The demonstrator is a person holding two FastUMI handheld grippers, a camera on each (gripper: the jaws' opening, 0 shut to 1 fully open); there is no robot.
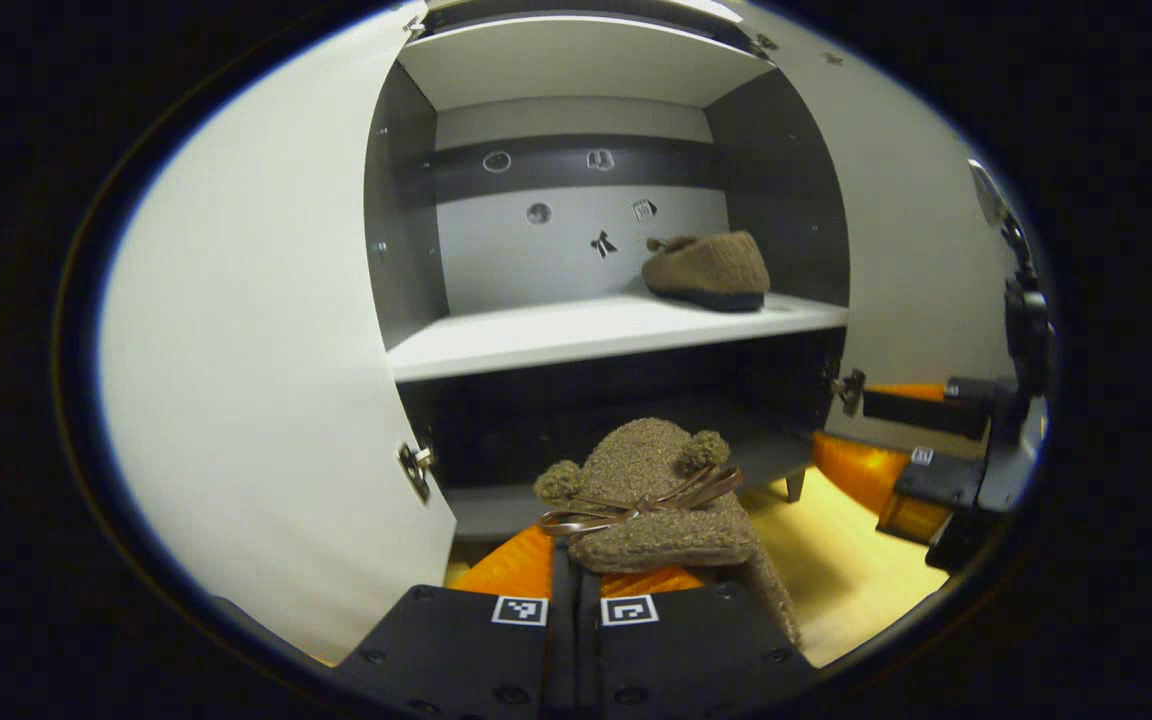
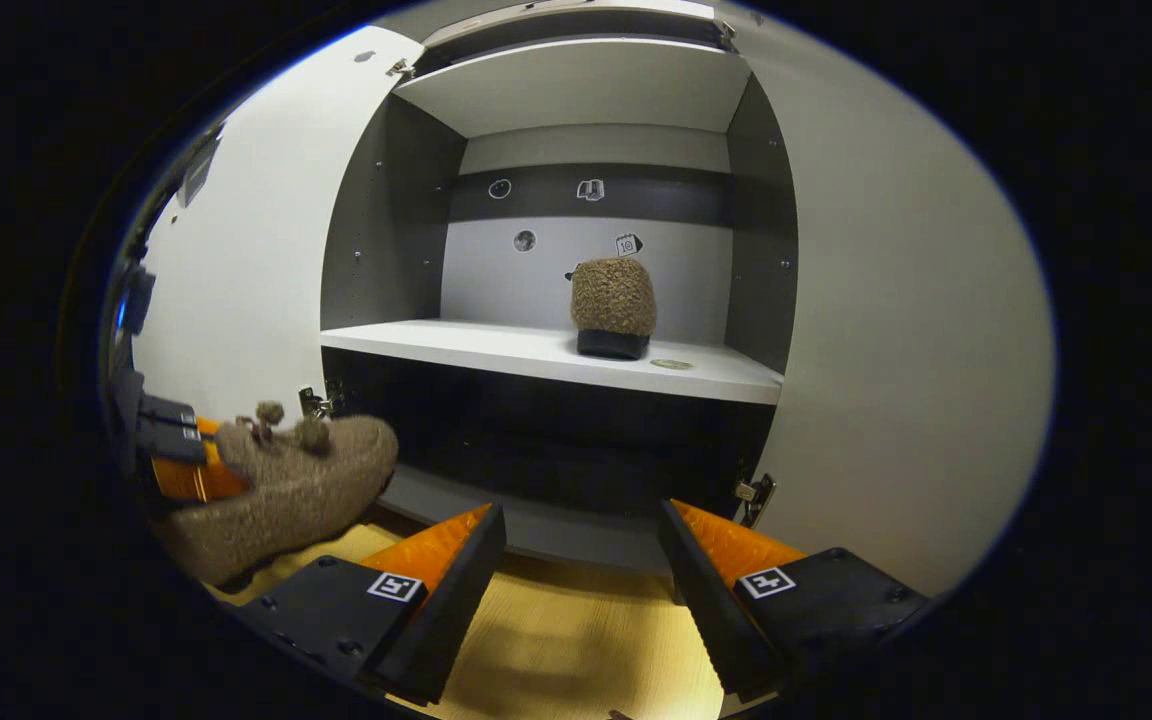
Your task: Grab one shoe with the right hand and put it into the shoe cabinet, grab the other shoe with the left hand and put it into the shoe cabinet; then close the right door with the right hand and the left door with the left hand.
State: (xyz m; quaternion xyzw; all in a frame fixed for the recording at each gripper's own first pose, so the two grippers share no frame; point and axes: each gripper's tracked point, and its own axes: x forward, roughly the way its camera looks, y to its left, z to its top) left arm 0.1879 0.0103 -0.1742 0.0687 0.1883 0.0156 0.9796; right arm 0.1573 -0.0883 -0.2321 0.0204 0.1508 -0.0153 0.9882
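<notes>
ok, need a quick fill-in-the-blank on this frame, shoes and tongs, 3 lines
1. One slipper already rests on the cabinet's ____.
2. The left tongs are ____ on the second slipper.
3. The right tongs are ____ and hold nothing.
4. Both cabinet doors stand ____.

Missing: shelf; shut; open; open

A fuzzy brown slipper (image 2: 614, 305) sits on the right part of the white middle shelf (image 2: 536, 355) inside the open grey shoe cabinet (image 2: 406, 220), whose two doors stand swung out to left and right. A second fuzzy brown slipper with a ribbon bow (image 1: 651, 495) is held between the left gripper (image 1: 576, 575) jaws, near and below that shelf, in front of the cabinet's lower compartment. The right gripper (image 2: 581, 545) hangs to its right over the pale wooden floor (image 2: 556, 640).
</notes>
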